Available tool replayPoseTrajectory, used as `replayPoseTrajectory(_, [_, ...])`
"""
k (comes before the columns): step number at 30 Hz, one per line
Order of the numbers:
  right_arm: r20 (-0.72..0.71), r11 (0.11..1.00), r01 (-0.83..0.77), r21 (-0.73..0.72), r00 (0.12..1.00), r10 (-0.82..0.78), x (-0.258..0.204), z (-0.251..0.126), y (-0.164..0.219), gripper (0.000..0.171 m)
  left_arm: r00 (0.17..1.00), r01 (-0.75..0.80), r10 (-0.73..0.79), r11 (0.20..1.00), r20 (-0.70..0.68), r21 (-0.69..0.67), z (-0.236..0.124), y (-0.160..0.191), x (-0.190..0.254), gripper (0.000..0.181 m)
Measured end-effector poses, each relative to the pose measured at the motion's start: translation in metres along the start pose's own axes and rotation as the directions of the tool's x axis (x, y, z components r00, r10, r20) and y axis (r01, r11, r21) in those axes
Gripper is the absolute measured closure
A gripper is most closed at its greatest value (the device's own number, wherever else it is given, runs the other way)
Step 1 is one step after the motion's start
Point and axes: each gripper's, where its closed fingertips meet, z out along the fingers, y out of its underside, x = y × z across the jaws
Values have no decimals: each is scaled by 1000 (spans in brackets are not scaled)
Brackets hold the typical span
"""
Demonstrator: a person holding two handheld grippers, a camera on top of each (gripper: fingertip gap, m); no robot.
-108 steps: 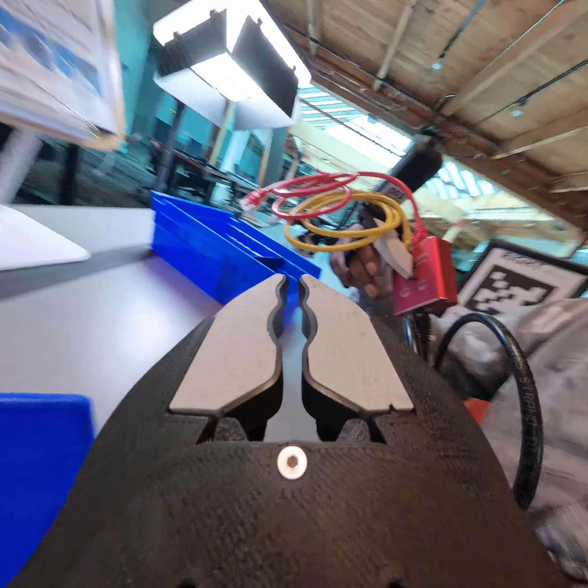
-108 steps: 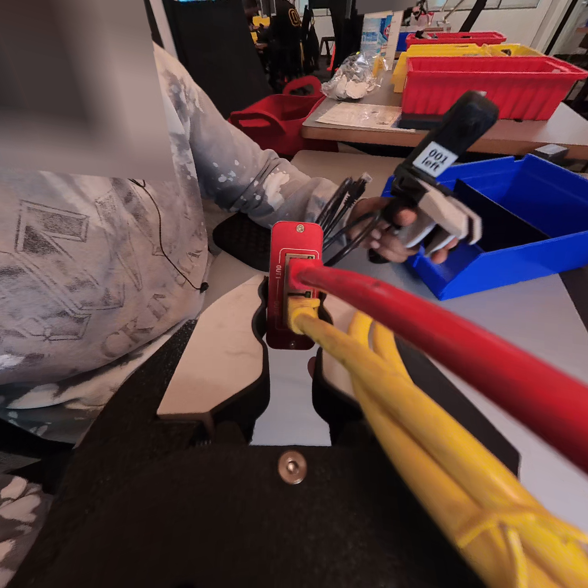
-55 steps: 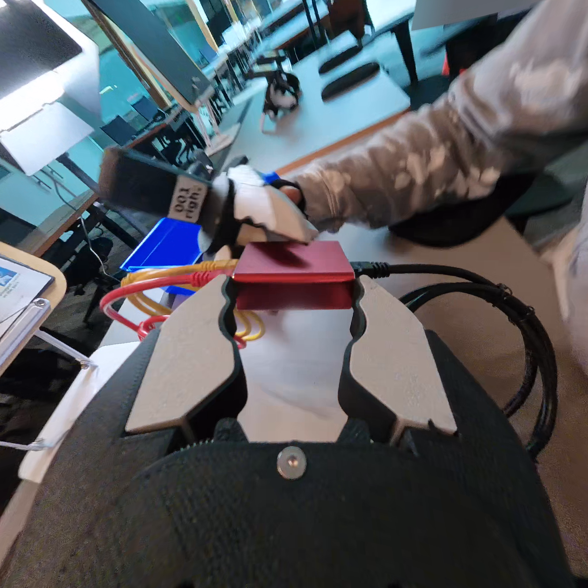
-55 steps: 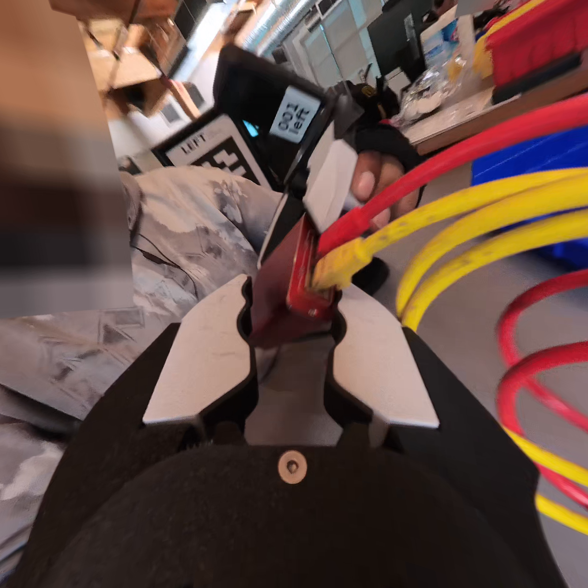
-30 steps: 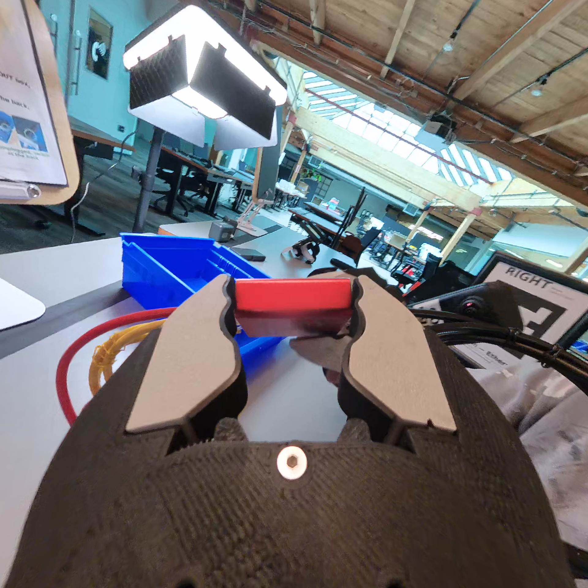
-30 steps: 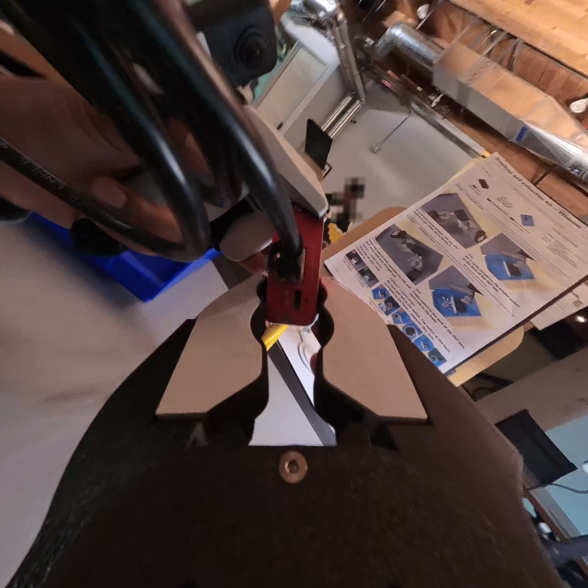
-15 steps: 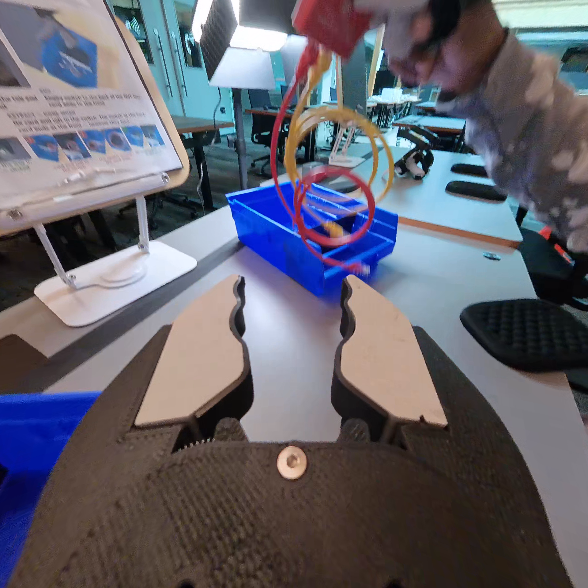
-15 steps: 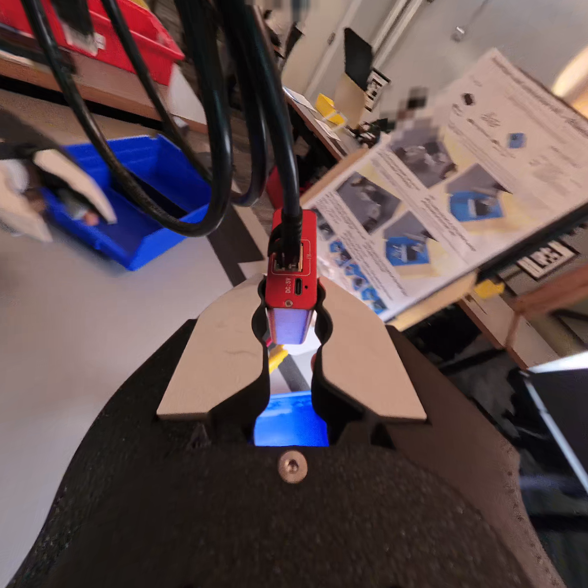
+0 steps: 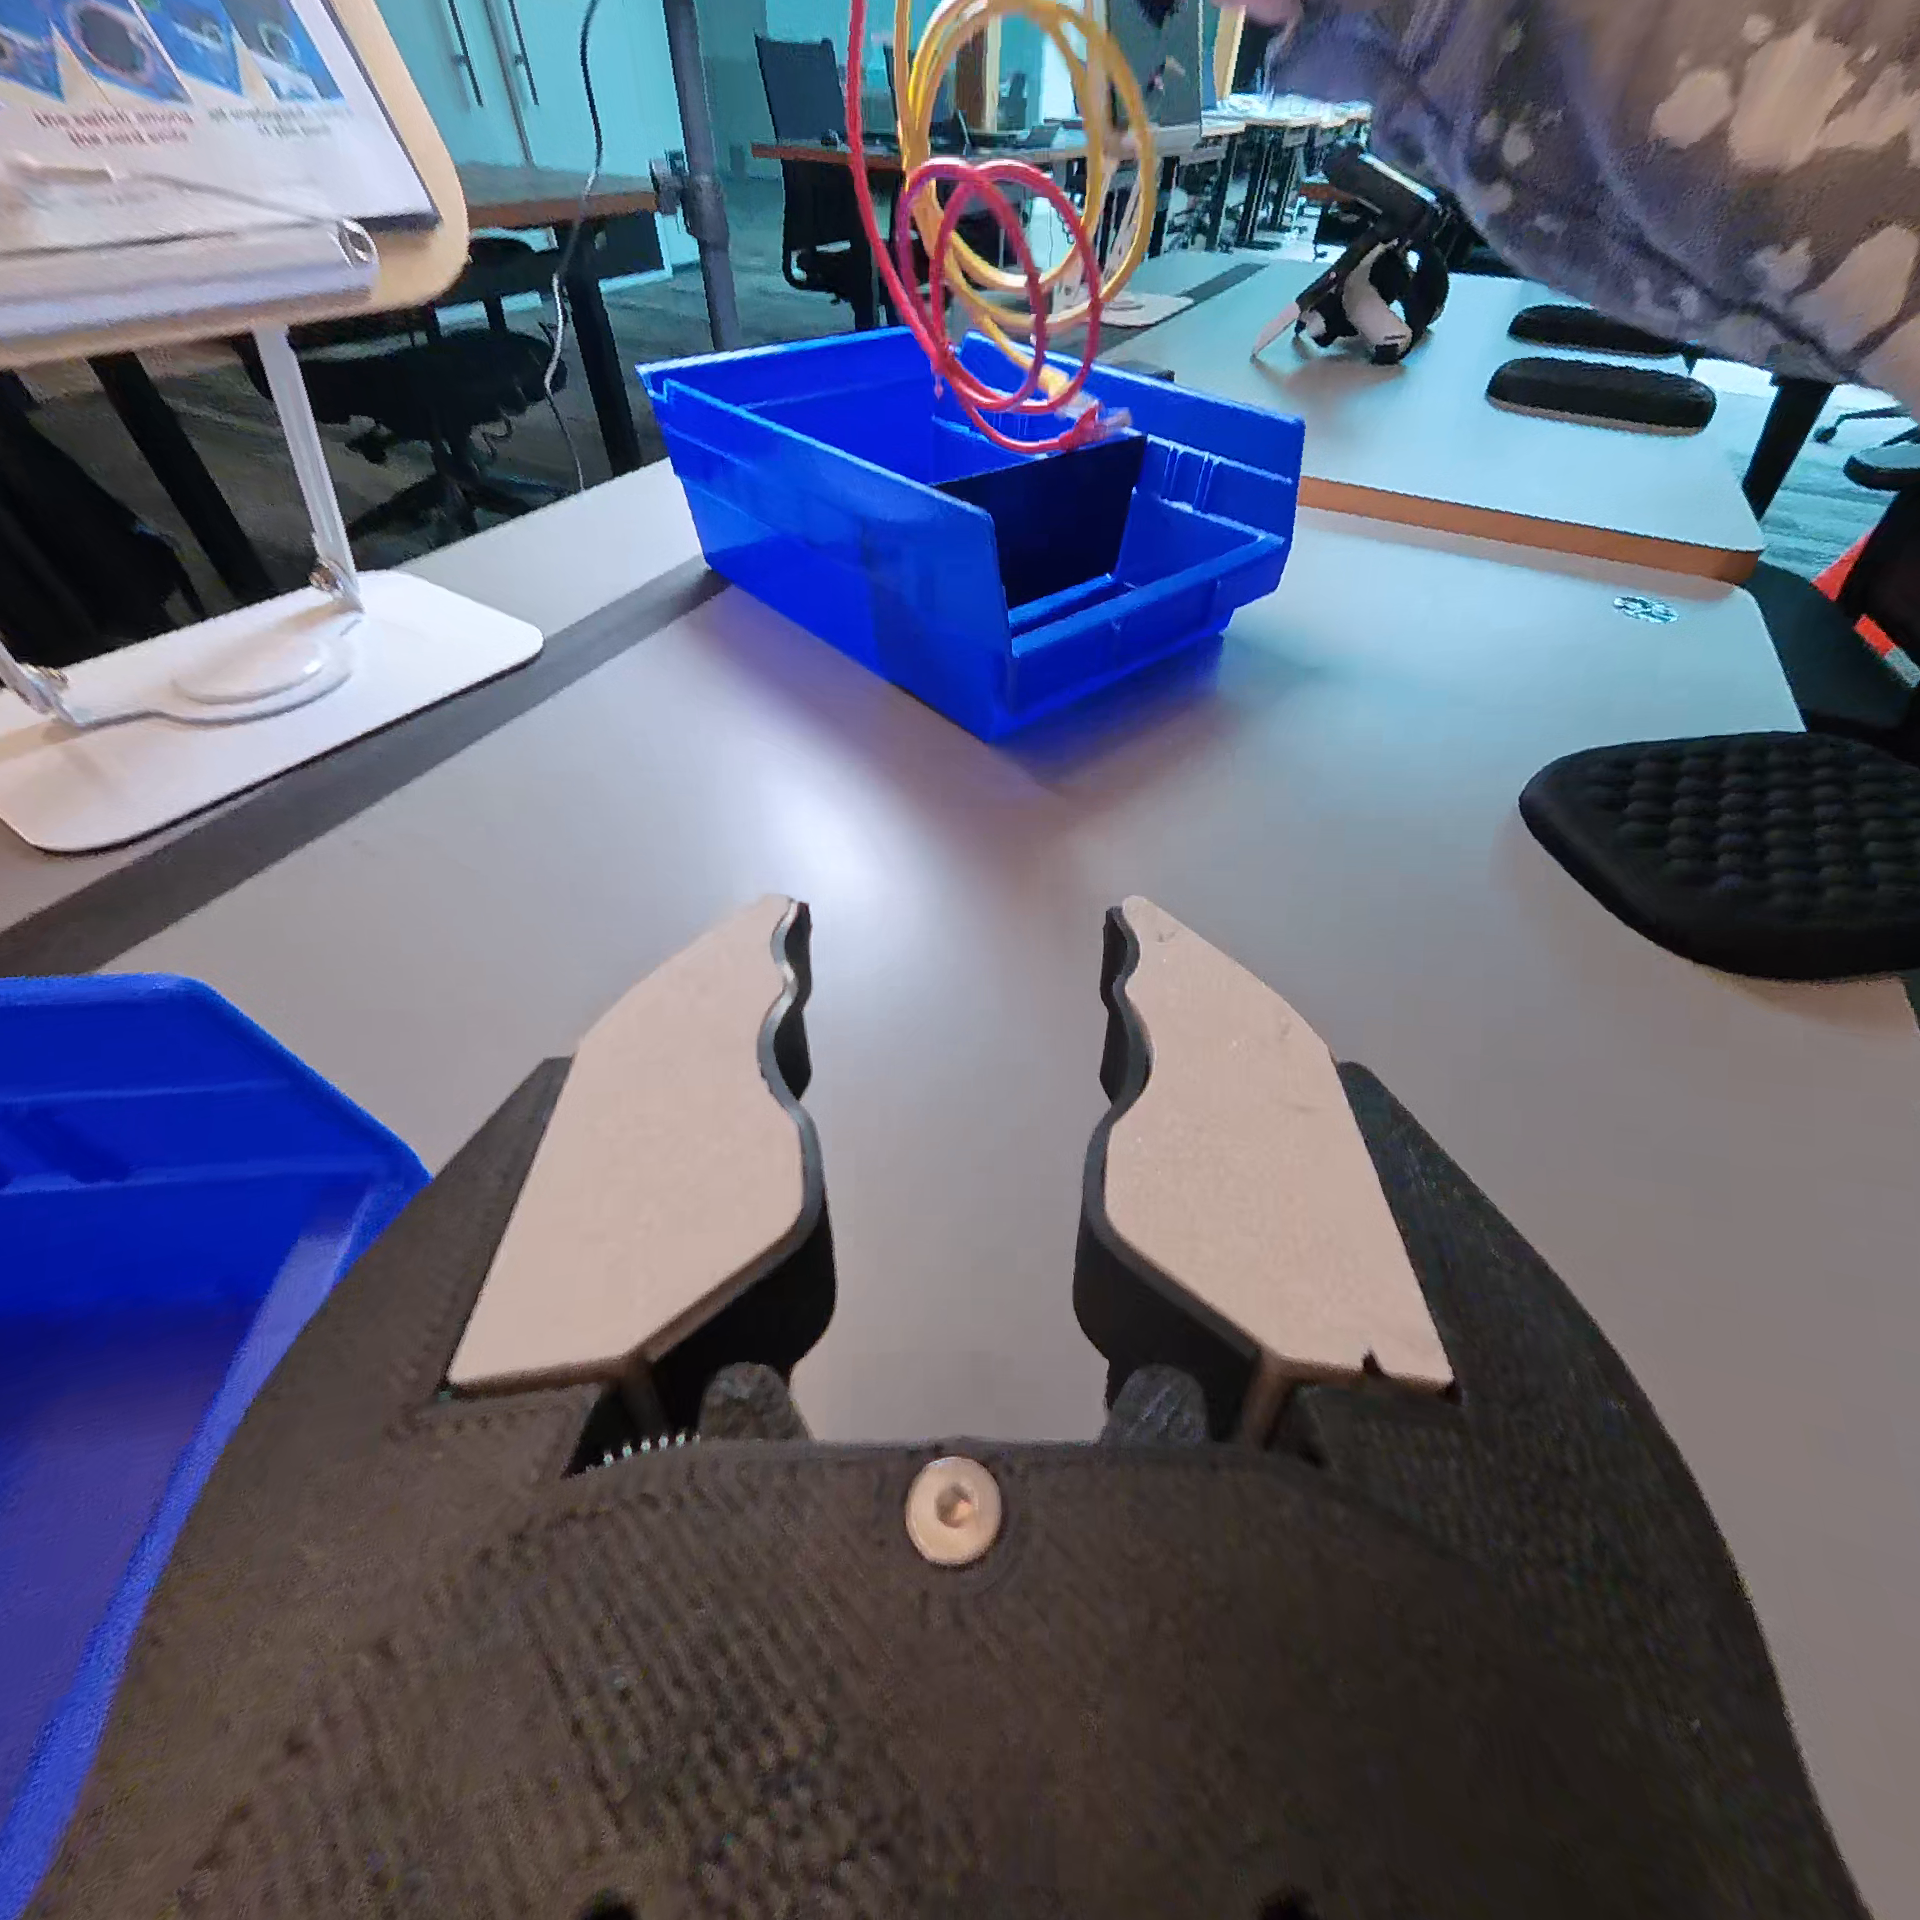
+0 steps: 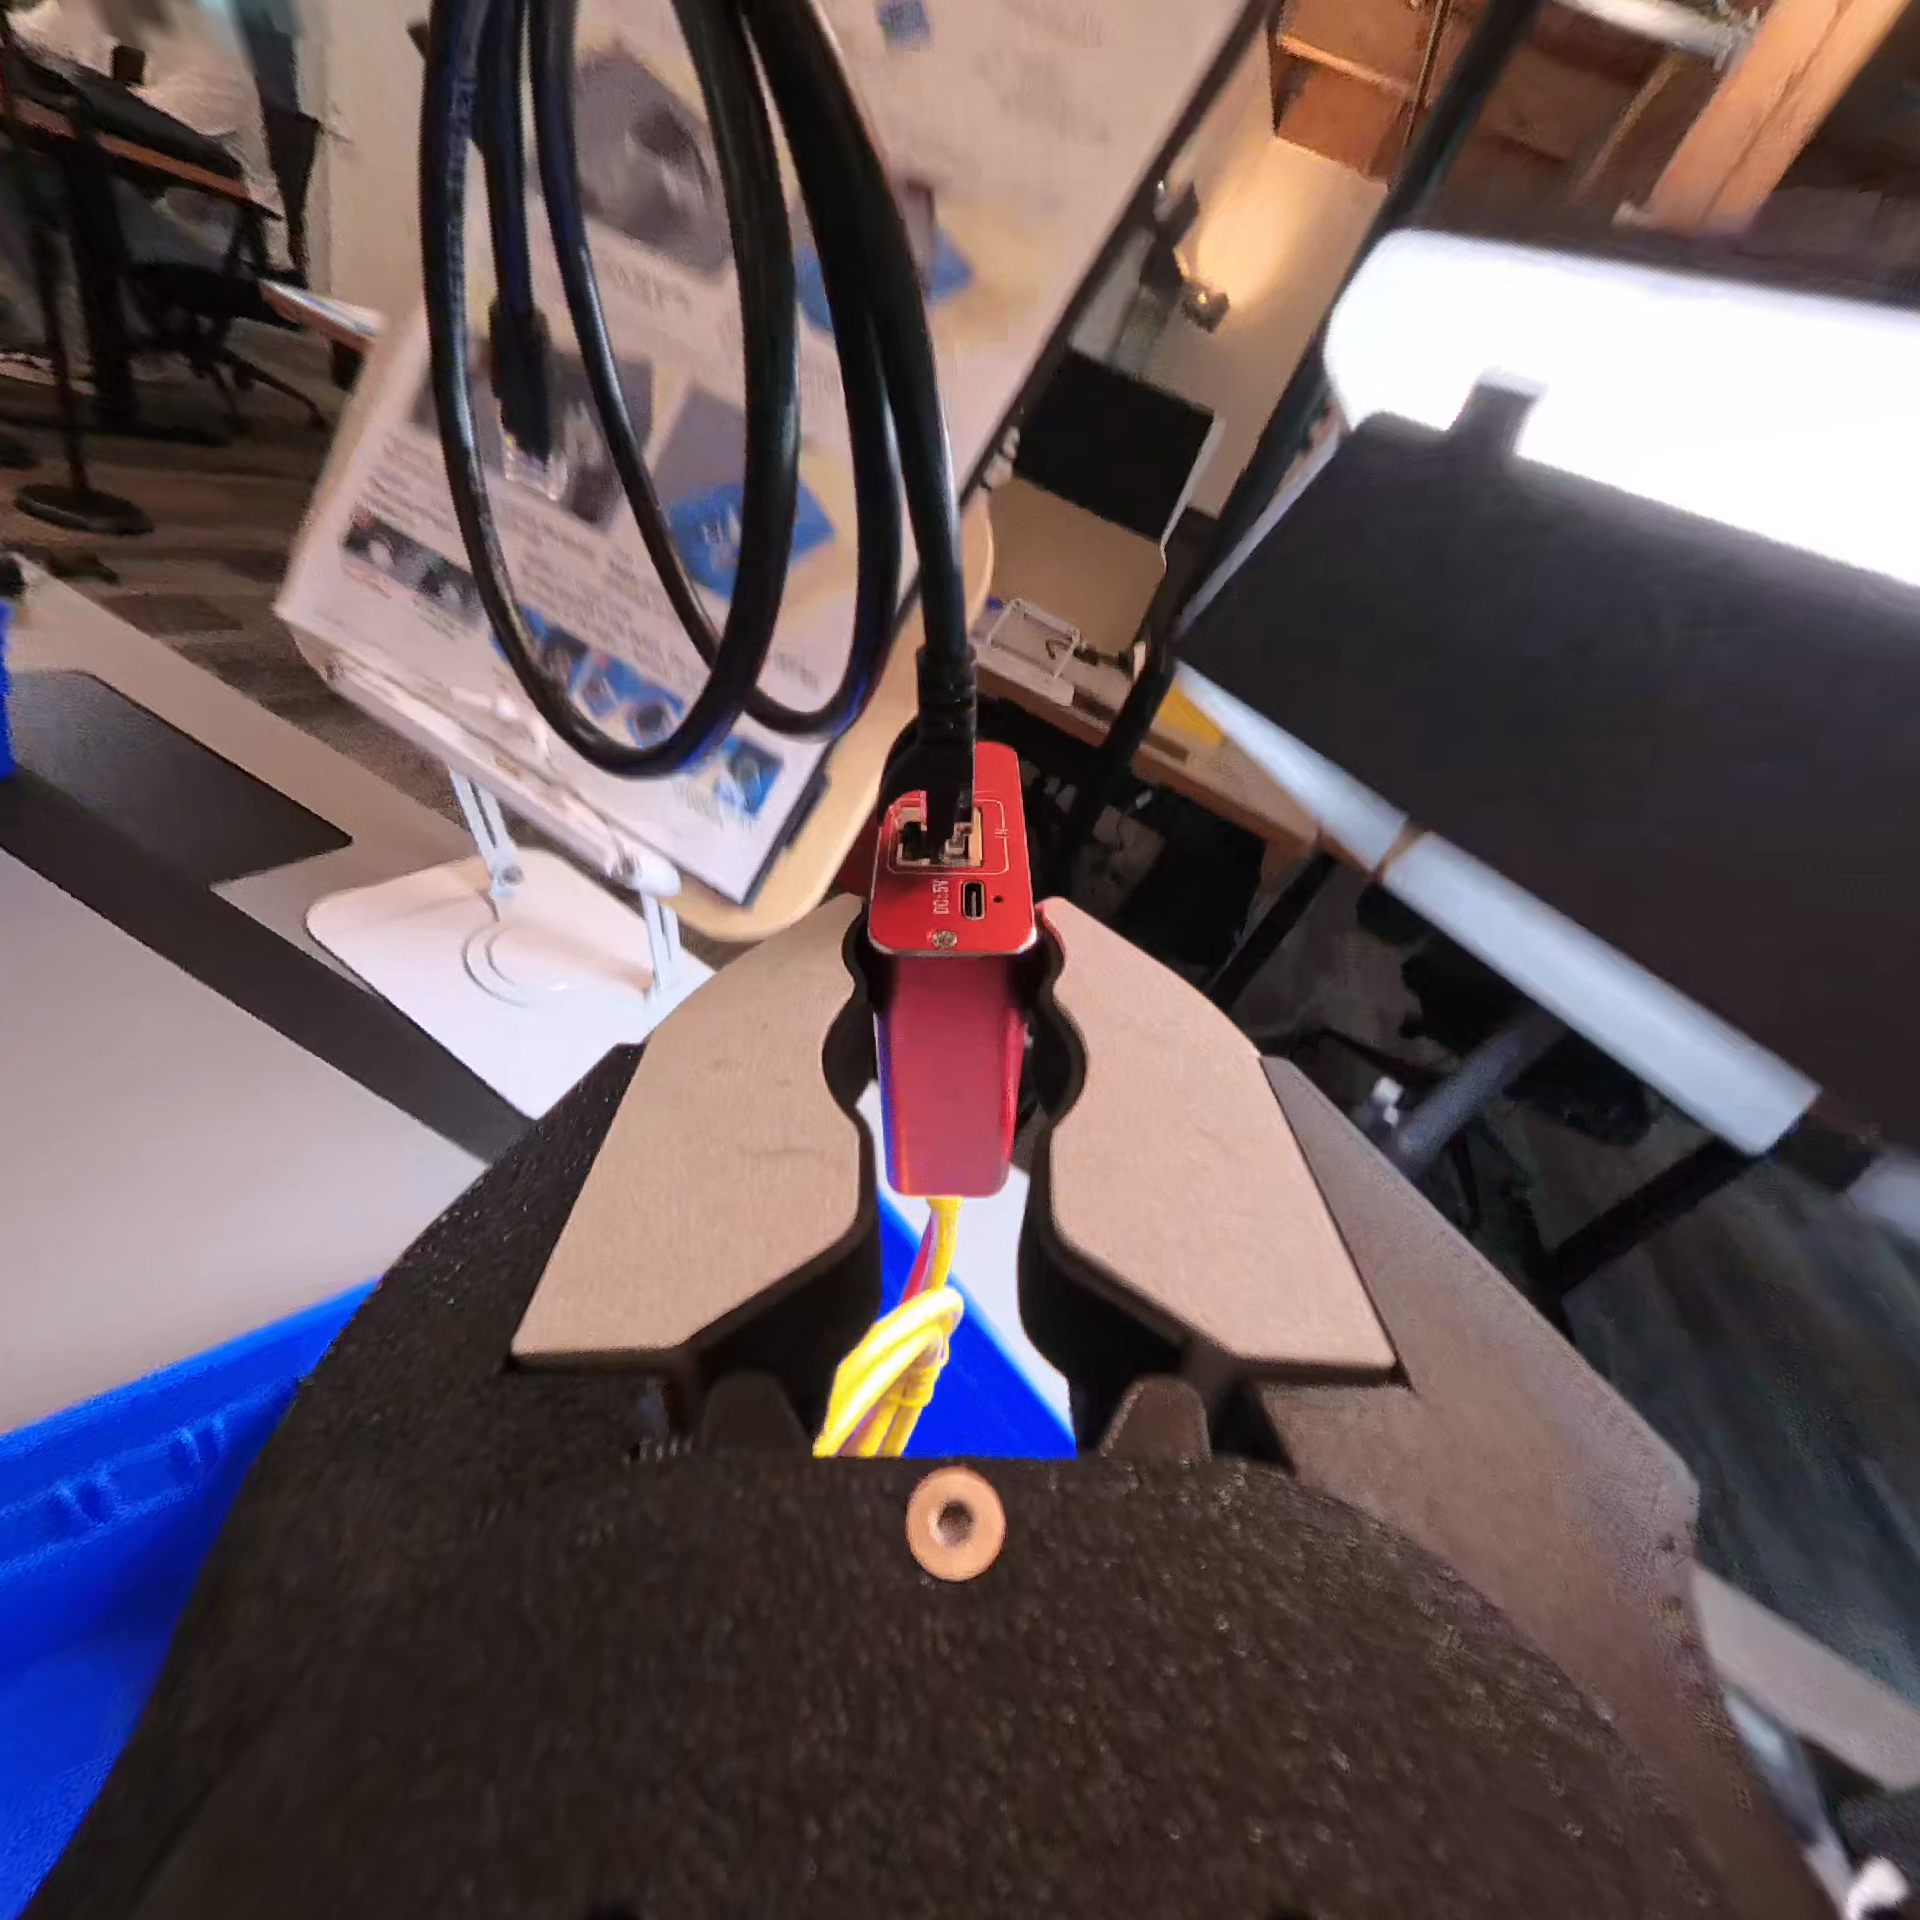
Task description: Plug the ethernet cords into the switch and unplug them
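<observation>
Small red metal switch [image 10: 951, 1039] held aloft, pinched between the right gripper [image 10: 951, 997] fingers, cords plugged at both ends.

Black ethernet cord [image 10: 940, 665] seated in a far-end port, looping up and left; yellow cord [image 10: 914, 1340] and red cord [image 9: 971, 301] hanging from the near end, coils dangling over the far blue plastic bin [image 9: 977, 520]. Gripped by its narrow sides, probably to leave both port faces free for pulling plugs. Left gripper [image 9: 951, 997] spread open and empty, low over the grey table [image 9: 935, 748], a second blue bin [image 9: 135, 1195] near left, likely readied to grasp a plug.
</observation>
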Motion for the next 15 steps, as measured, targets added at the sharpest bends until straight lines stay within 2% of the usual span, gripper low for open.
replayPoseTrajectory(4, [19, 991, -18, -136, 1000, 20, -6, 6, 80, 144, 1000, -4, 4, 1000, -12, -18, 3, 7, 1, 128])
replayPoseTrajectory(10, [170, 905, 144, -399, 982, -82, -24, 1, 160, 144, 1000, 2, -3, 999, -26, -32, 7, 13, 1, 130])
replayPoseTrajectory(12, [230, 848, 234, -476, 964, -137, -27, 0, 172, 144, 999, 1, -3, 999, -33, -47, 10, 17, 2, 131])
replayPoseTrajectory(15, [334, 685, 491, -538, 871, -361, -25, 1, 183, 144, 999, -10, 8, 998, -38, -63, 12, 22, 4, 131])
